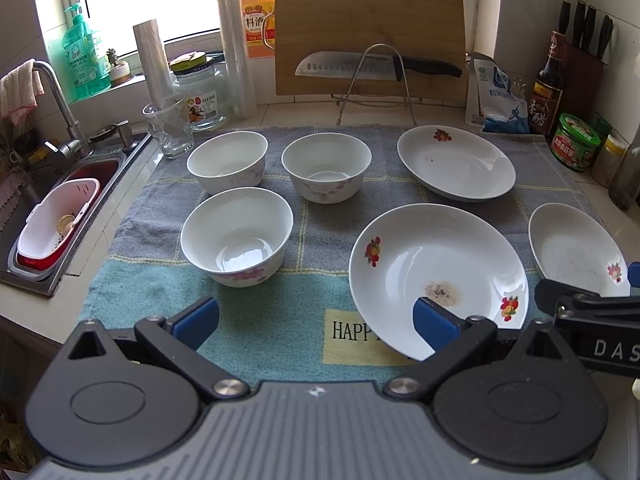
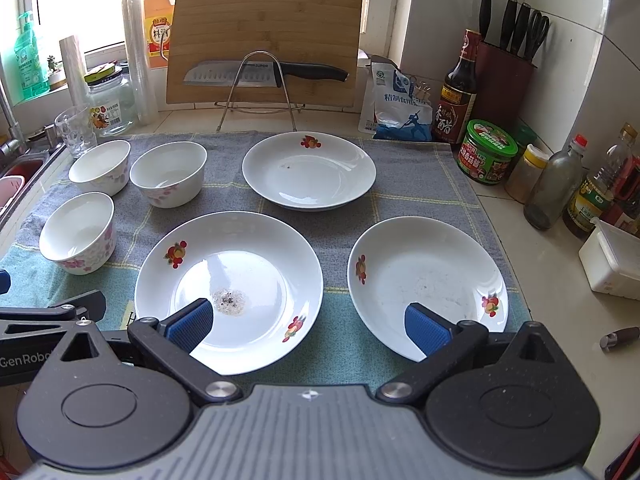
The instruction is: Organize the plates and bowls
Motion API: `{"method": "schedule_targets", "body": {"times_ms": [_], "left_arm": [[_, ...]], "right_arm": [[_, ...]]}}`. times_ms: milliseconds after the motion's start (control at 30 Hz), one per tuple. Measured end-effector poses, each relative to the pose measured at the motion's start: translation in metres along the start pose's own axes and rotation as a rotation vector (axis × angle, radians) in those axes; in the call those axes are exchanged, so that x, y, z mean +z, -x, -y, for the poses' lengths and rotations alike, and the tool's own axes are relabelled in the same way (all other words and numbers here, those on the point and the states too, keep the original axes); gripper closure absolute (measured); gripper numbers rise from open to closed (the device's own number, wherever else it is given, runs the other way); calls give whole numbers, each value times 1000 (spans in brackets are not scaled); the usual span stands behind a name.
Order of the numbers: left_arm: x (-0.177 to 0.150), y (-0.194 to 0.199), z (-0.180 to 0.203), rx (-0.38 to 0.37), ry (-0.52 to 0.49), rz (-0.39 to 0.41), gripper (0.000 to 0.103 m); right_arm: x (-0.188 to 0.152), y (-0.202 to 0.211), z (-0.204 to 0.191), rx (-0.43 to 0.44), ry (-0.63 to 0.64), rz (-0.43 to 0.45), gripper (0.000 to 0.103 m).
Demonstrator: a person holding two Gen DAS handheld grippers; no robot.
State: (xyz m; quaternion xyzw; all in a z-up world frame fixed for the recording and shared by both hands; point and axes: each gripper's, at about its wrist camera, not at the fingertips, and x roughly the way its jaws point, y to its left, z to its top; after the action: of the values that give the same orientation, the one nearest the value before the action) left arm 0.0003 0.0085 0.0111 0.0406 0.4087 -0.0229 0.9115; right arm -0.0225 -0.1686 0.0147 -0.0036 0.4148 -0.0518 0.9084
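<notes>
Open towel [image 2: 400, 200] is left between the three bowls [image 2: 168, 174] and the three plates [image 2: 308, 170]. The rear is closed off by the cutting board [image 2: 264, 40]; the right bench edge is crowded by bottles [image 2: 554, 184].

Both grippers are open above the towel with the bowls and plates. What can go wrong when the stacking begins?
1. The near middle plate and right plate carry gritty residue; stacking may trap it between plates.
2. The three bowls sit close together, so the left gripper could knock a neighbour.
3. A glass stands at the towel's corner beside the sink; a wide sweep might tip it.
</notes>
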Motion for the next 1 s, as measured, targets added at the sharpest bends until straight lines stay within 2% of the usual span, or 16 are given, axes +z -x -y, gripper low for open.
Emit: {"method": "schedule_targets", "body": {"times_ms": [733,1000], "left_arm": [[3,-5,-3,-31,-24,7,1],[17,-17,-4,-125,-90,31,1]], "right_arm": [[1,3,-7,-20,-7,16,0],[4,7,-8,-41,-33,67,0]]}}
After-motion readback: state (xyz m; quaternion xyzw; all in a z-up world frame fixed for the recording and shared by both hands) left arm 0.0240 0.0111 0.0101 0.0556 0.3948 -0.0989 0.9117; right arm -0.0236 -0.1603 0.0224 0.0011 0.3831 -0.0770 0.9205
